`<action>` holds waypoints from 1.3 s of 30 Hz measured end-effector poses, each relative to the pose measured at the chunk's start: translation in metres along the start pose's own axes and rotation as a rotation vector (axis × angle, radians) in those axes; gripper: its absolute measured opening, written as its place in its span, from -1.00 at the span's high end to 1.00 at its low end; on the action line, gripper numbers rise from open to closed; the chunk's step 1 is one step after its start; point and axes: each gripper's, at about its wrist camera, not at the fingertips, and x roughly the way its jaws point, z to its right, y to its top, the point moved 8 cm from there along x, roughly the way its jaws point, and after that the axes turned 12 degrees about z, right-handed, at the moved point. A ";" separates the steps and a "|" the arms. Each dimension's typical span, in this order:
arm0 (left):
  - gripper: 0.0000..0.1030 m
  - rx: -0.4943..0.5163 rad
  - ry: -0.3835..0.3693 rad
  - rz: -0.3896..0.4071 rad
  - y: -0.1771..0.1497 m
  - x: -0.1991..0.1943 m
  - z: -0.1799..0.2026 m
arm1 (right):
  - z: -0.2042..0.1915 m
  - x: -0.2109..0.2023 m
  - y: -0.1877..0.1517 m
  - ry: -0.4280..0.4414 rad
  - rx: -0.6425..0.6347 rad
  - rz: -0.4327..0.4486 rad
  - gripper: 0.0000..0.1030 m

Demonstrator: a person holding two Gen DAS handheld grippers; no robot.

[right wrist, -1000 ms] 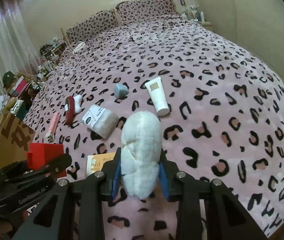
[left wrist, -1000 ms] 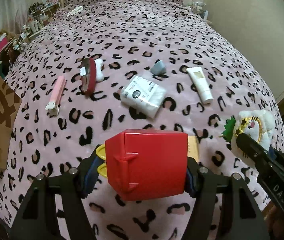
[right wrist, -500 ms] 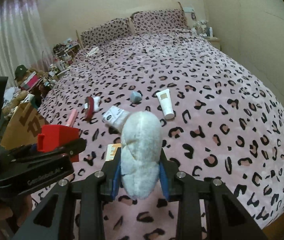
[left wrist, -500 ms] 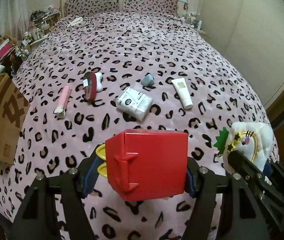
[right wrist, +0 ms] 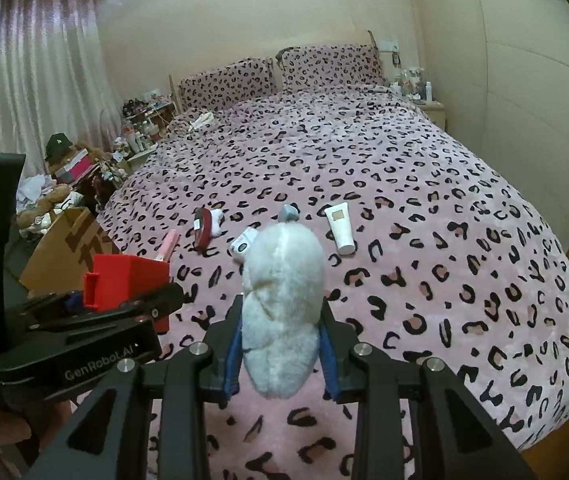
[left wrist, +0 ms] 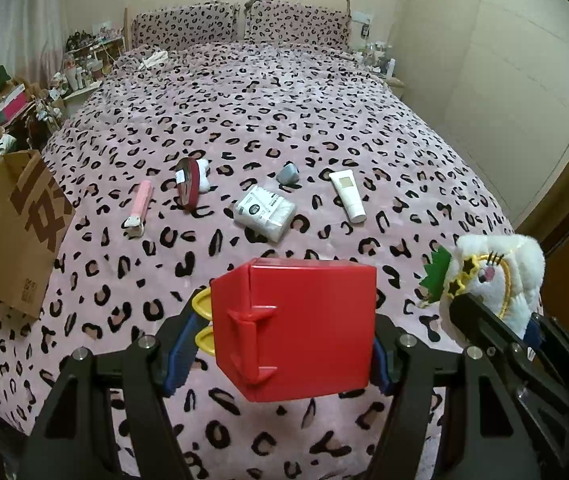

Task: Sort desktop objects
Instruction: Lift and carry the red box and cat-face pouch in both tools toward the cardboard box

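We see the left tongs point(left wrist: 284, 336) clenched on a glossy red plastic cube-shaped box point(left wrist: 296, 326), its blue pads pressed to both side walls, the box lifted clear above the pink leopard-print bedspread point(left wrist: 244, 108); the right tongs point(right wrist: 280, 340) grip a fluffy white plush toy point(right wrist: 282, 300) between their blue pads, likewise held off the bed; from the left view the toy's embroidered face with yellow star glasses shows at the right edge; on the bedspread beyond lie a slim pink stick-shaped case point(left wrist: 139, 208), a dark red oval pouch point(left wrist: 187, 188) against a small white item, a white wrapped tissue pack point(left wrist: 264, 212), a small grey-blue cap-like piece point(left wrist: 287, 174) and a white squeeze tube point(left wrist: 348, 195), all well apart from both tongs; a brown paper bag point(left wrist: 12, 224) stands by the bed's left side.
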 end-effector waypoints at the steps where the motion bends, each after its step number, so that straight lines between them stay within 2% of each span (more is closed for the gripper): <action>1: -0.35 0.000 0.001 0.003 0.000 -0.003 -0.001 | -0.002 -0.002 0.000 0.001 -0.002 0.003 0.37; 13: -0.35 -0.036 0.044 0.021 -0.003 -0.027 -0.037 | -0.037 -0.007 -0.003 0.066 -0.013 -0.002 0.37; 39: -0.35 -0.178 0.208 0.026 0.001 -0.048 -0.177 | -0.170 0.046 -0.004 0.239 -0.146 -0.075 0.37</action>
